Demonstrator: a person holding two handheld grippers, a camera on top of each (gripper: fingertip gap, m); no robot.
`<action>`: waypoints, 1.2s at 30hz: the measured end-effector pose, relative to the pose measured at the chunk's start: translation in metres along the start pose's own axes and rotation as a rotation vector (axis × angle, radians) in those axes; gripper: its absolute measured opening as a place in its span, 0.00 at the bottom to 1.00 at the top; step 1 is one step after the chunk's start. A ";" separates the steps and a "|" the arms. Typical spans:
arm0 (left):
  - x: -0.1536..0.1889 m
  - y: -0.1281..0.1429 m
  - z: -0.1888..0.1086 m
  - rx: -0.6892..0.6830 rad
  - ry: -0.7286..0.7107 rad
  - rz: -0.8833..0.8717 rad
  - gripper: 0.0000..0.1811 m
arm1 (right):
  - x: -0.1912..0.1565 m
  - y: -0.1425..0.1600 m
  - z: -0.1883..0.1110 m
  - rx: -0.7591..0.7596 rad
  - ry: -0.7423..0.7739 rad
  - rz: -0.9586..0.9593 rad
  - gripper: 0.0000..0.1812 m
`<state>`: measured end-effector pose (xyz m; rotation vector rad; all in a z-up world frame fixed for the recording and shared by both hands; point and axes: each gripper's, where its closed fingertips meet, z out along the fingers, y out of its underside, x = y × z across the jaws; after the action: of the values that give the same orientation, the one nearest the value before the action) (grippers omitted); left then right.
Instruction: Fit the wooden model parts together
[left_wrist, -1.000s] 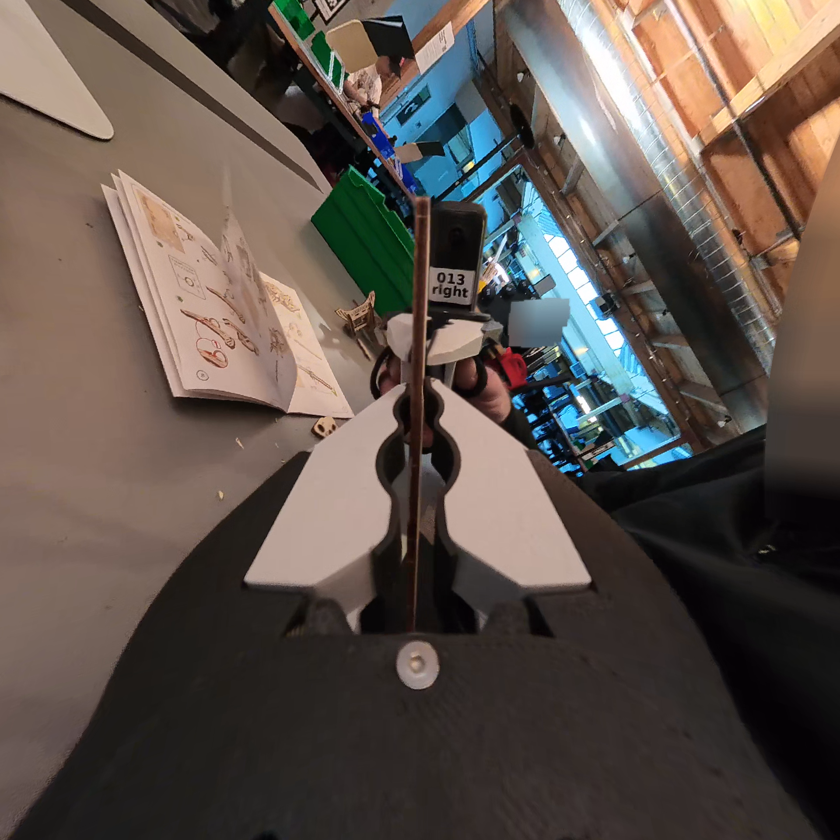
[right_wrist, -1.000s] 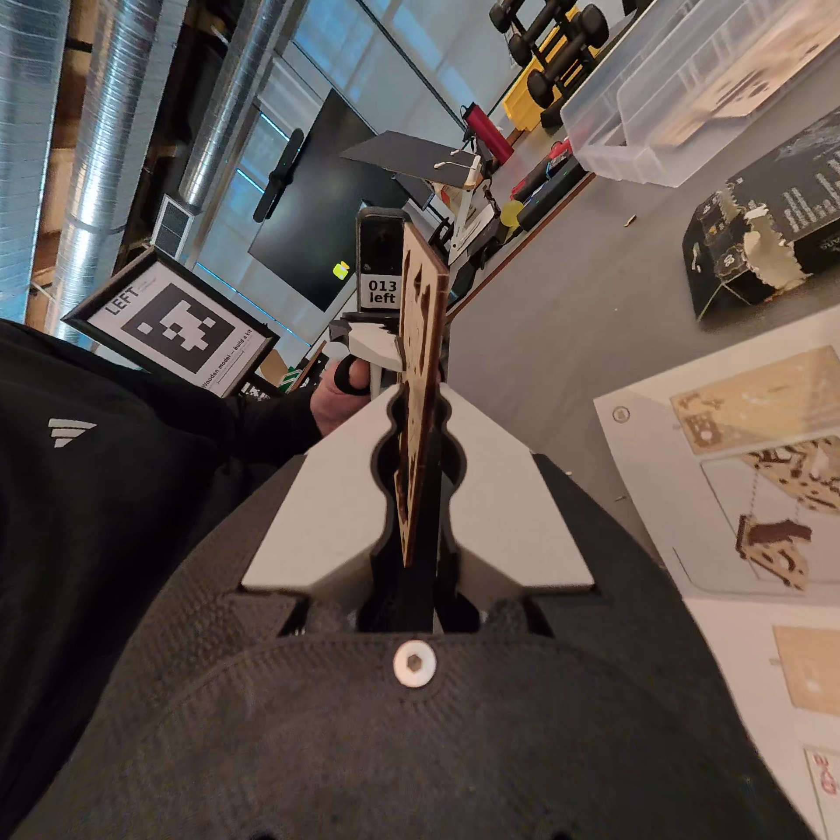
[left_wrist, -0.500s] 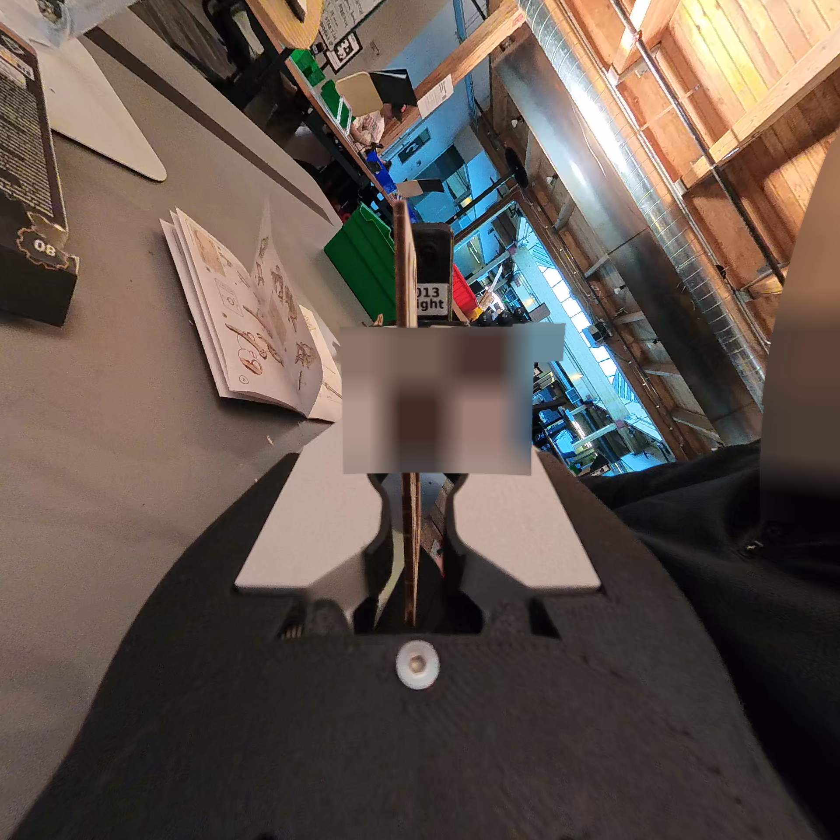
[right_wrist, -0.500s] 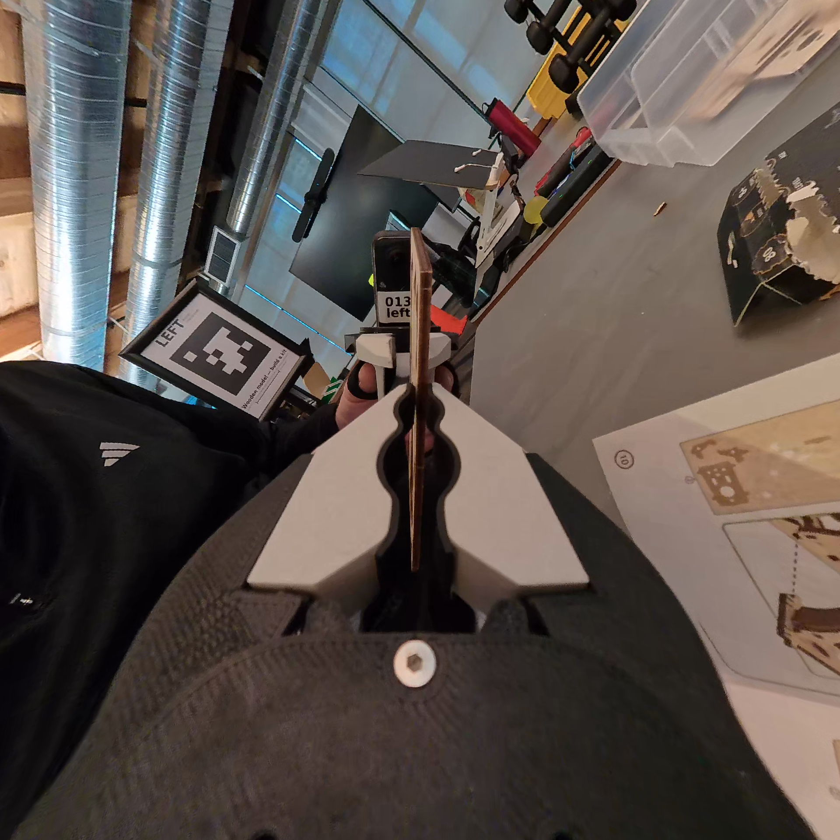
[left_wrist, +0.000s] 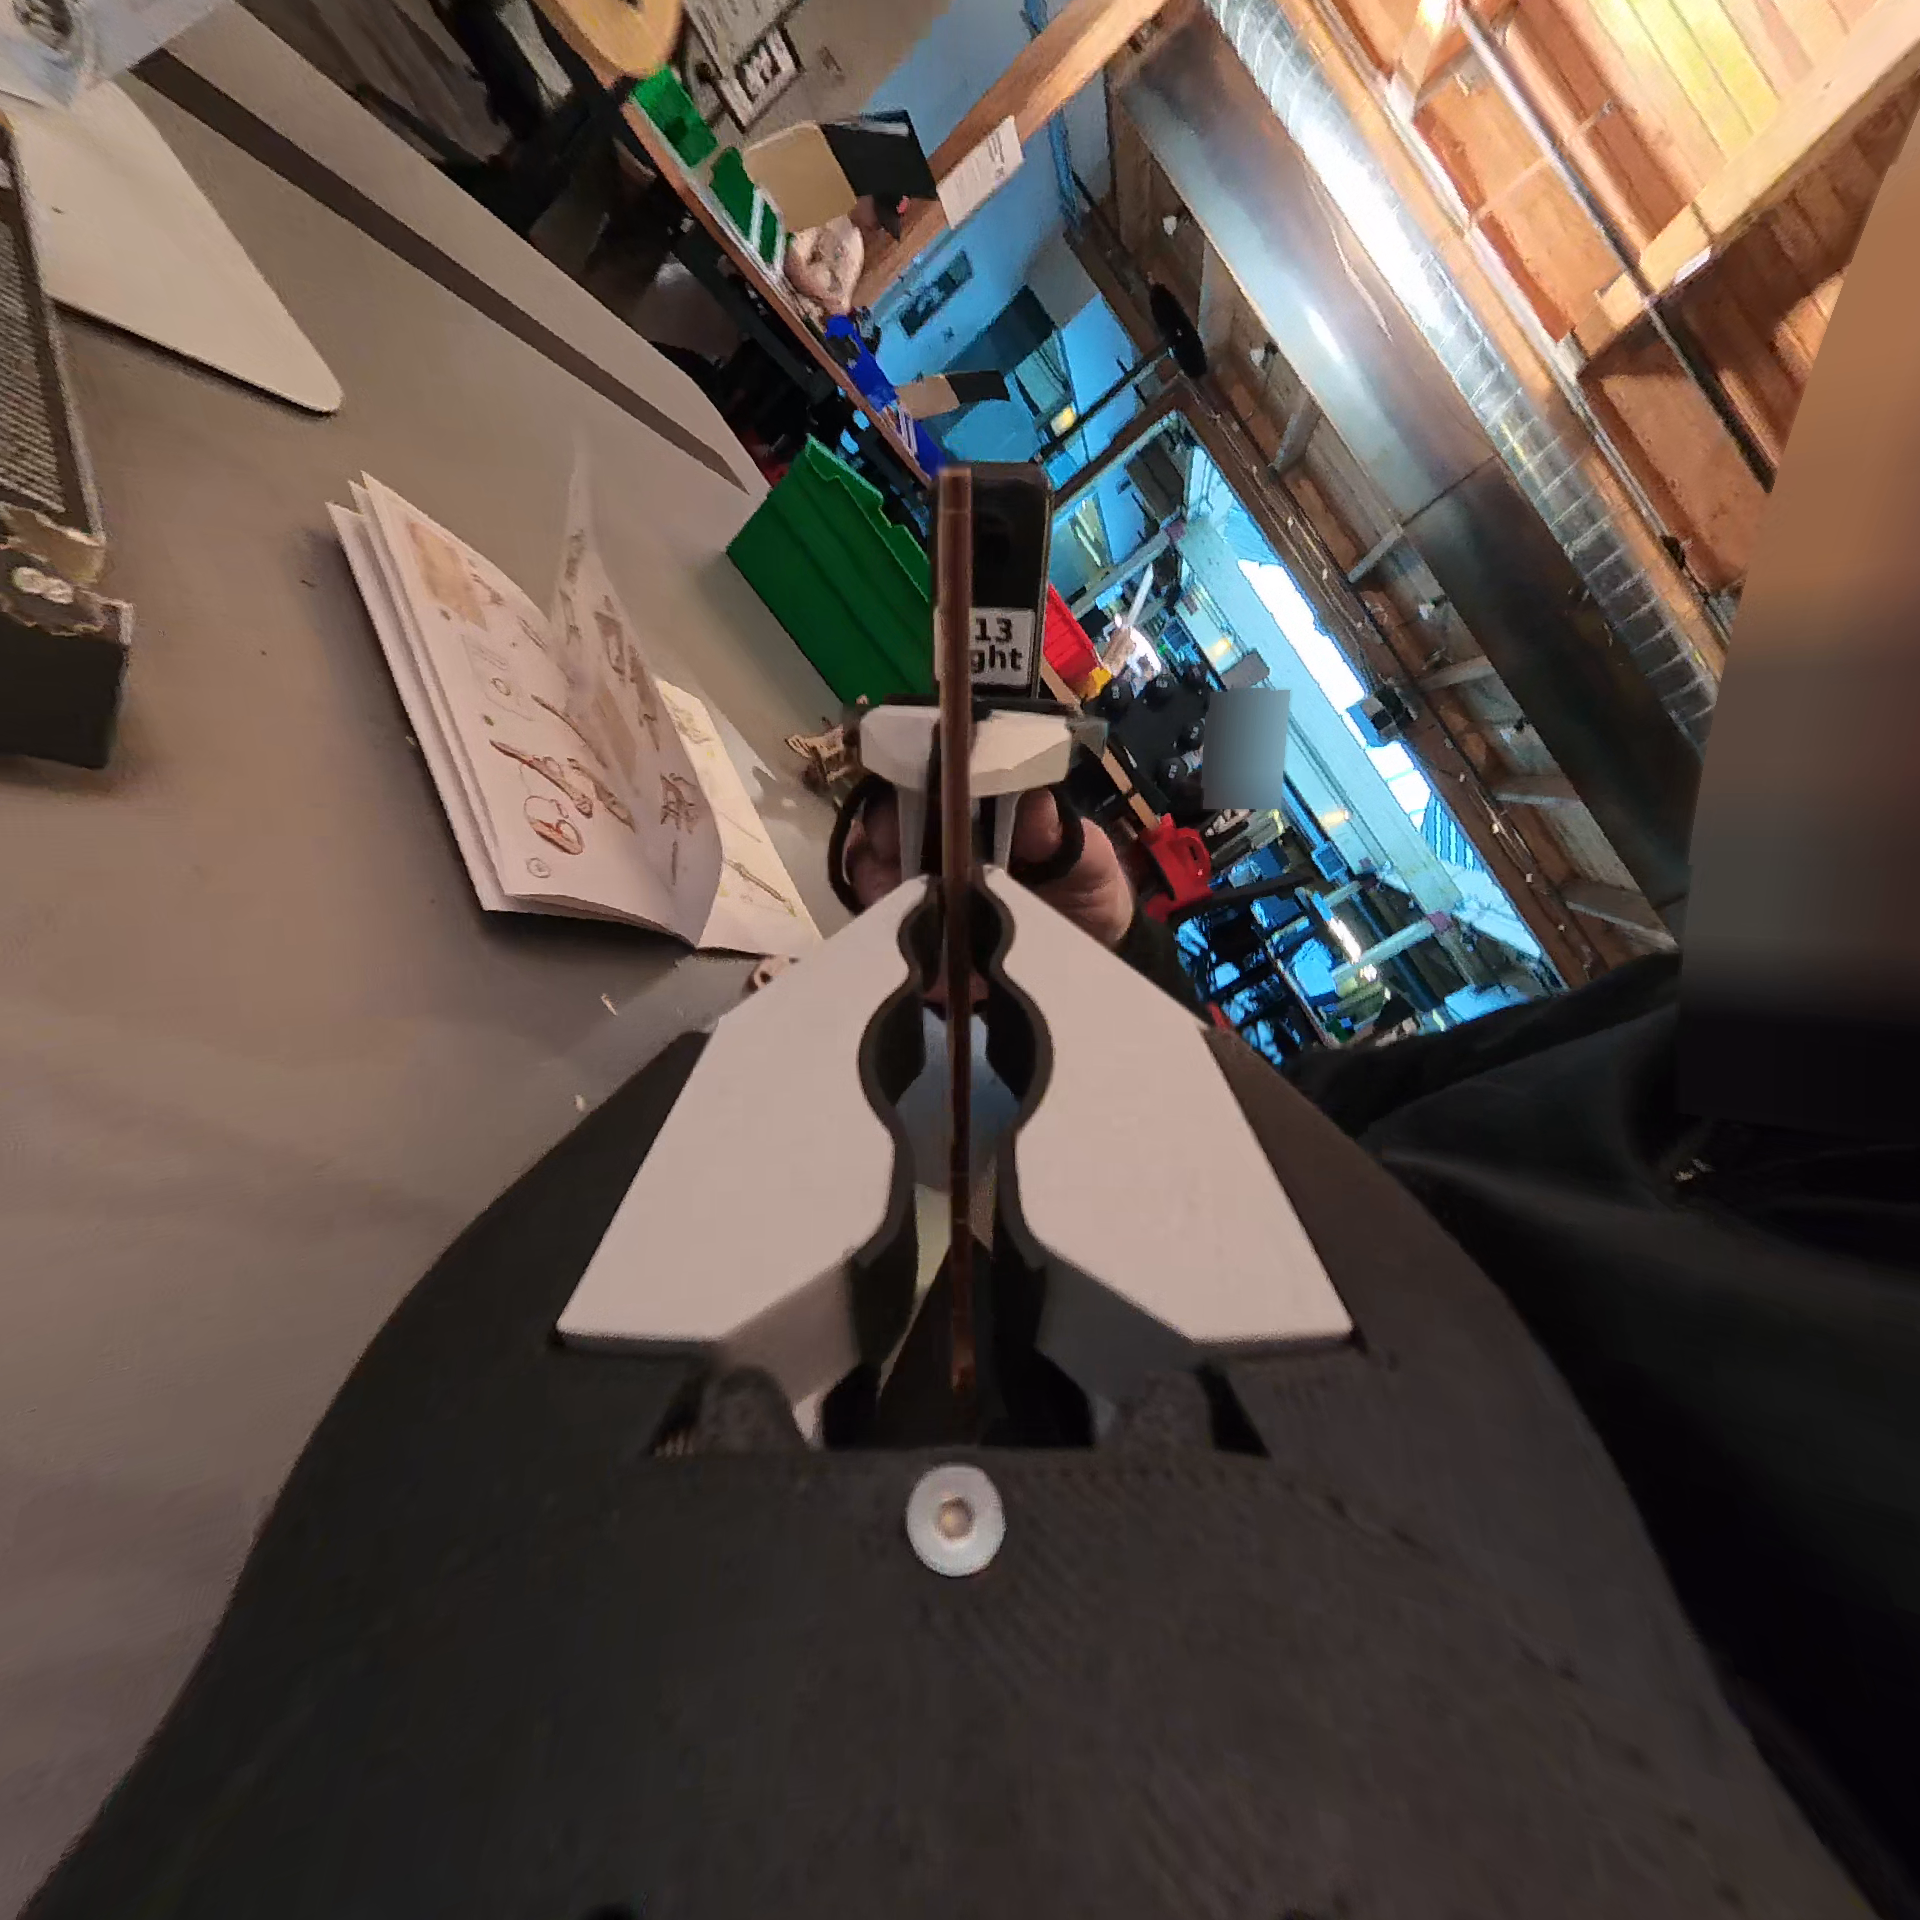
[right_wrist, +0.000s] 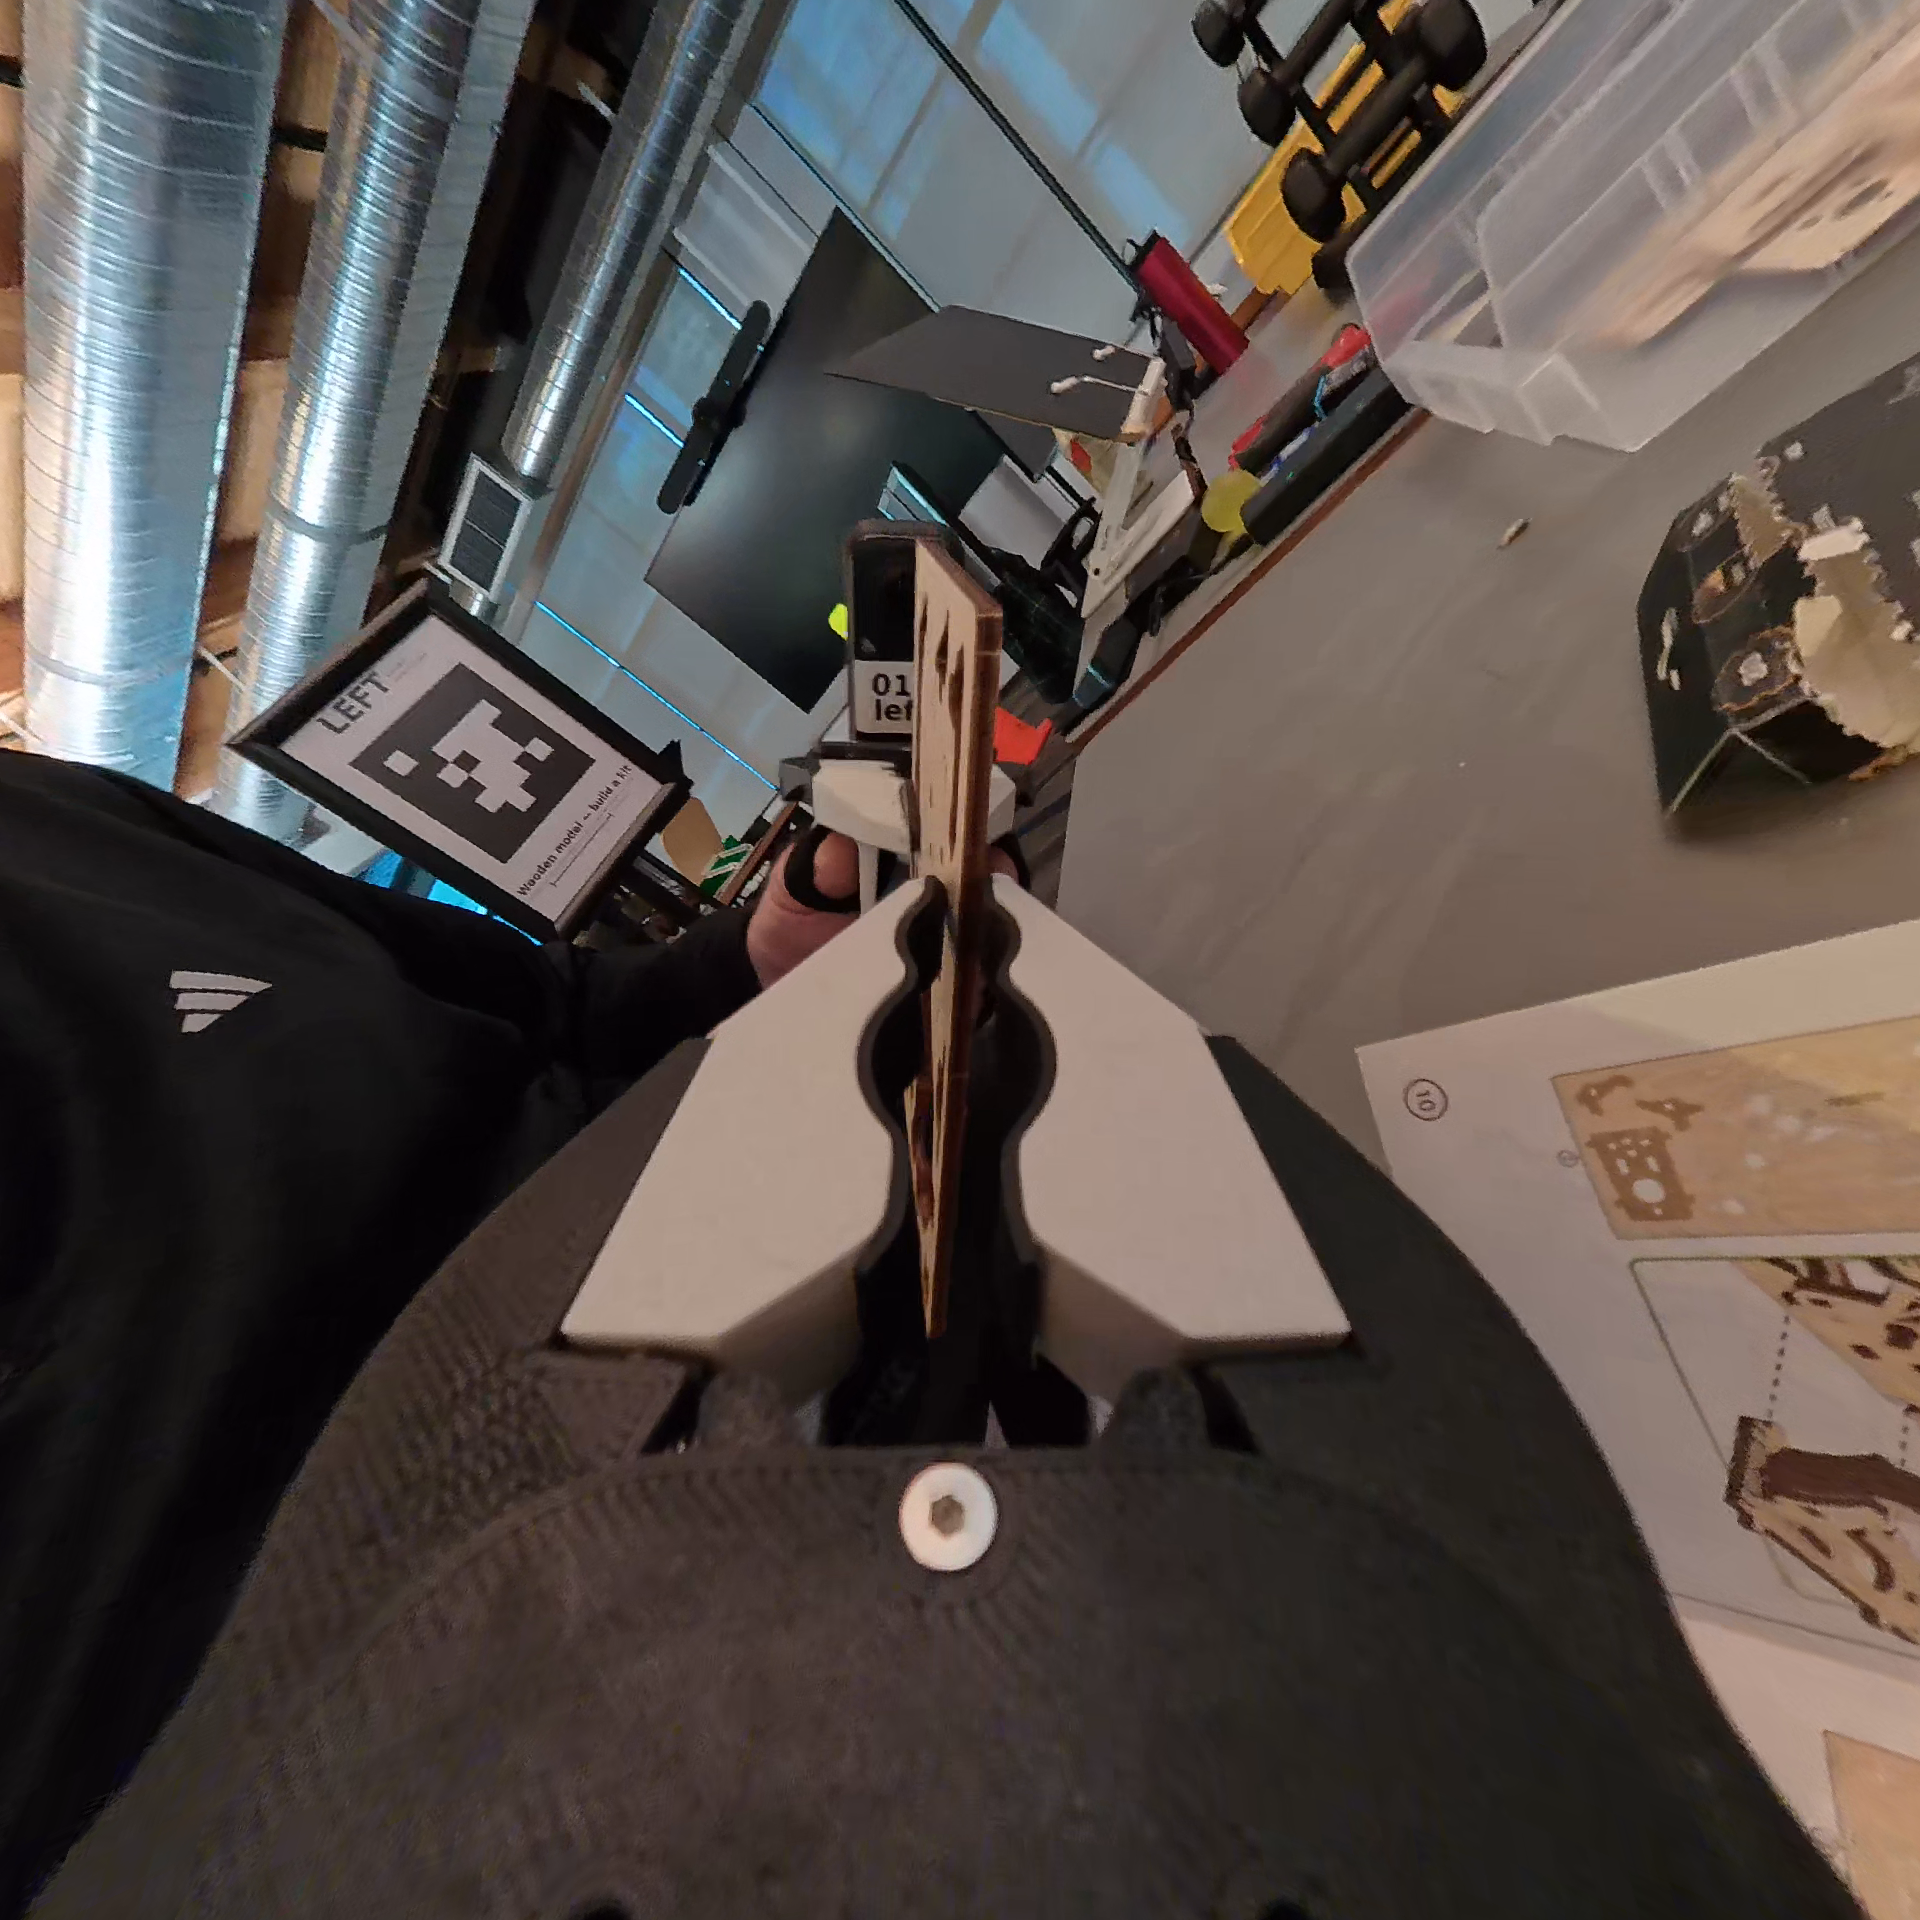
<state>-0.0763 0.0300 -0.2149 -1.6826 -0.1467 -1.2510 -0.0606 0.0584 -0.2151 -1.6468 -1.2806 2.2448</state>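
Tongs left (left_wrist: 956, 894) and right (right_wrist: 954, 896) both clench one wooden sheet (right_wrist: 948, 790) edge-on, each wearing a white printed label

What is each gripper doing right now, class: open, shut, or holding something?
Left gripper: shut on the wooden sheet, seen edge-on.
Right gripper: shut on the same wooden sheet, from the opposite end.

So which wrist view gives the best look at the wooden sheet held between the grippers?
The right wrist view: the wooden sheet is slightly turned, showing its burnt cut pattern. In the left wrist view it appears edge-on, a thin dark line.
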 end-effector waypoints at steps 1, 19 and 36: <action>0.003 0.002 0.002 -0.017 0.013 0.024 0.05 | -0.003 0.001 0.000 -0.009 -0.014 -0.004 0.00; 0.009 0.015 0.048 -0.206 -0.030 0.245 0.01 | -0.015 0.001 -0.022 -0.033 0.052 -0.319 0.07; -0.018 0.008 0.027 -0.193 -0.183 0.256 0.01 | 0.016 -0.005 0.006 -0.127 0.153 -0.361 0.06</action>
<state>-0.0624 0.0539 -0.2338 -1.9140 0.0810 -0.9434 -0.0737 0.0661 -0.2237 -1.4482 -1.5605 1.8286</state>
